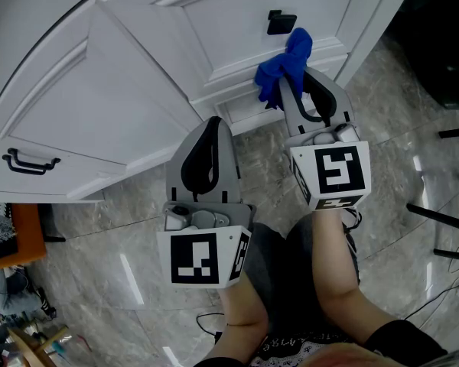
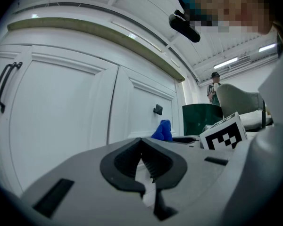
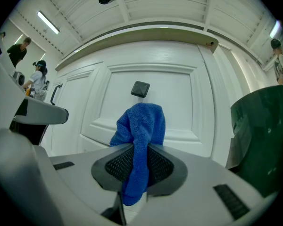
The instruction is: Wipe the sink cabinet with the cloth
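- Sink cabinet [image 1: 122,98]: white, panelled doors; small black square knob [image 1: 281,22] on the door ahead of me serves as the reference mark here. No wiped patch can be told apart.
- Floor [image 1: 122,228]: grey marbled tile, below the knob, meeting the cabinet base.
- Left gripper [image 1: 214,122]: well below and left of the knob, jaws drawn together on nothing, pointed at the cabinet base.
- Right gripper [image 1: 300,82]: just below the knob, jaws clamped on the cloth.
- Cloth [image 1: 287,63]: blue, bunched; a wad stands above the jaws just under the knob, a short tail hangs beneath them. Contact with the door cannot be told.
- Risks, my judgement: the cloth is pinched narrowly, so drag on the panel could pull it free; the wad could snag on the knob; bunched so, hard jaw tips may scrape paint.
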Motion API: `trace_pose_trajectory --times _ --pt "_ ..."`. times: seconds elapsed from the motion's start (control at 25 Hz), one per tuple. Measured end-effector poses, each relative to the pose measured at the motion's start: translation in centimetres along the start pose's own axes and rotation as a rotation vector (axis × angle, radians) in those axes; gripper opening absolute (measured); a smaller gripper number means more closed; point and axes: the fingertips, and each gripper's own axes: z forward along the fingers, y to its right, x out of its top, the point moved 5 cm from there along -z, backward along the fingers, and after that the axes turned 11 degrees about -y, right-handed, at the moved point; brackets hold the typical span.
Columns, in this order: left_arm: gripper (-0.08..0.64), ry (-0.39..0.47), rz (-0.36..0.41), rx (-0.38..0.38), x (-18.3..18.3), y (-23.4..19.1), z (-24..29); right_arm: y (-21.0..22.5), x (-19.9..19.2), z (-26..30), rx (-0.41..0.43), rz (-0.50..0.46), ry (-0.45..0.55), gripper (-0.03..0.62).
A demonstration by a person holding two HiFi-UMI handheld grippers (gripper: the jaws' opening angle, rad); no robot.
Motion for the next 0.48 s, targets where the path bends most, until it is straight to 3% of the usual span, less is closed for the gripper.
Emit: trace_pose_trajectory --times 0.48 --pt "0.005 -0.001 0.002 -0.003 -0.03 0.09 0.12 0.30 -0.06 -0.08 -0.009 0.006 0.001 0.080"
